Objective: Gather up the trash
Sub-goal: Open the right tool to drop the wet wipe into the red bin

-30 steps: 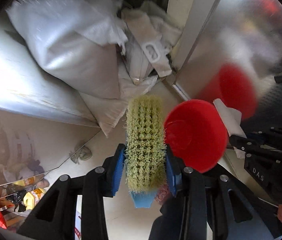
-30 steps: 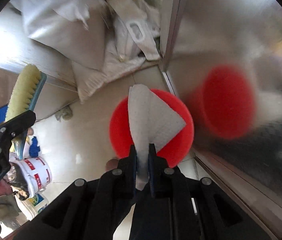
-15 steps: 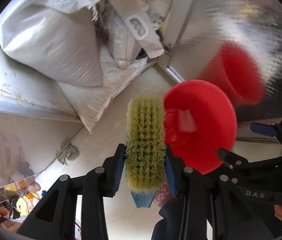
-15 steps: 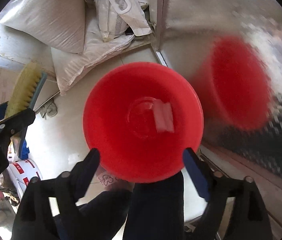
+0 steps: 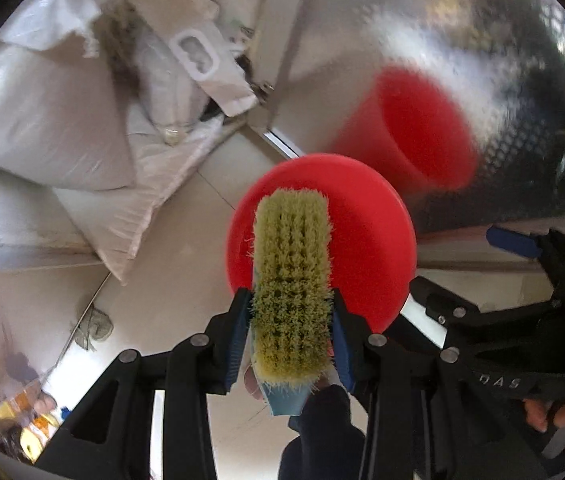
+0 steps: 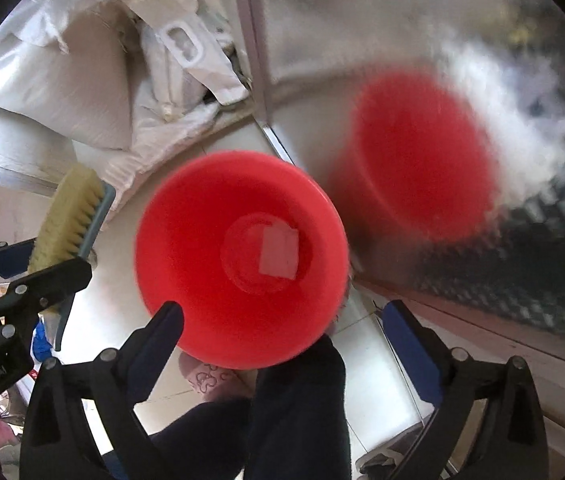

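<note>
A red bucket point(image 6: 202, 240) stands on the tiled floor right under my right gripper point(image 6: 282, 312). That gripper's jaws are opening wide, and nothing is pressed between them. A white tissue point(image 6: 278, 256) lies flat on the bucket's bottom. My left gripper point(image 5: 290, 300) is shut on a scrubbing brush point(image 5: 290, 280) with yellow bristles and a blue back. The brush hangs over the near-left part of the red bucket point(image 5: 370, 240). In the right wrist view the brush point(image 6: 70, 216) and the left gripper point(image 6: 22, 264) sit at the left edge.
White woven sacks point(image 5: 62, 112) are piled at the back left. A shiny steel panel point(image 5: 482, 60) to the right mirrors the bucket. A person's dark trouser leg point(image 6: 294, 400) and pink slipper point(image 6: 210, 376) are below the bucket. A small rag point(image 5: 94, 328) lies on the floor.
The right gripper opened and let go of the white tissue, which now lies in the bucket. Both grippers came down closer, and the brush moved from beside the bucket to over it.
</note>
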`<state>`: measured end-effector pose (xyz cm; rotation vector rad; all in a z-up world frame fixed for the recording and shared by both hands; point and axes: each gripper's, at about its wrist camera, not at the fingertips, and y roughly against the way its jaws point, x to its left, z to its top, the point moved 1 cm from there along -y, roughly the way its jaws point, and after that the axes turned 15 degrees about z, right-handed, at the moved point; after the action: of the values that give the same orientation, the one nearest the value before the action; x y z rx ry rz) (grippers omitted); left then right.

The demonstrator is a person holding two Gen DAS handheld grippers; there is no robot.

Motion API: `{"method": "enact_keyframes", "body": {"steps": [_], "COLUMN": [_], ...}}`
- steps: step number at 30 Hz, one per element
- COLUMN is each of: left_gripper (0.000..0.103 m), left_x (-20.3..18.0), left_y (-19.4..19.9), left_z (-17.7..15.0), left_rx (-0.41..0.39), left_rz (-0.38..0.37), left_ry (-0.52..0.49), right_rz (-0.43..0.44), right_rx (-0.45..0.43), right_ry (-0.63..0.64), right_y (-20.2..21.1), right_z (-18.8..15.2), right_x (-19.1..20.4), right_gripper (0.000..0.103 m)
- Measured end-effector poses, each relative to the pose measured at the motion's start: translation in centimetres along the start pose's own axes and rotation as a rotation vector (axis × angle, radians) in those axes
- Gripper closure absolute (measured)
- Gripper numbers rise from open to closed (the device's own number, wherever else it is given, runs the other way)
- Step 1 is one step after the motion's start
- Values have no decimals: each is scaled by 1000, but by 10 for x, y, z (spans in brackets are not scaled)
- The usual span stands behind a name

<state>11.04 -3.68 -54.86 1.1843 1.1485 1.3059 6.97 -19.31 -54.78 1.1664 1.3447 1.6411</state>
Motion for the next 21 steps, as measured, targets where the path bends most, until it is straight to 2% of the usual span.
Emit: {"method": "enact_keyframes", "body": {"steps": [3, 7, 12, 16, 21], "left_gripper": [67, 67, 65, 64, 48], "left_x": [-8, -15, -12, -7, 5], "left_y": [-7, -15, -24, -25, -25], "left_z": [2, 4, 6, 3, -1], "left_rx": [6, 4, 33, -3, -5], "left_rz": [-30, -16, -5, 55, 48], "left_ry": [-21, -51, -25, -26, 4], "right_rz": [-22, -39, -28, -32, -18], "right_rx": [-6, -2, 6, -4, -9], "right_ry": [-8, -24, -27, -4, 39], "right_y": [-4, -3, 1, 1, 0], "right_z": [-3, -6, -7, -6, -4], "right_x": [-7, -16, -19, -21, -14], "right_gripper": [3, 3, 3, 3, 3]}}
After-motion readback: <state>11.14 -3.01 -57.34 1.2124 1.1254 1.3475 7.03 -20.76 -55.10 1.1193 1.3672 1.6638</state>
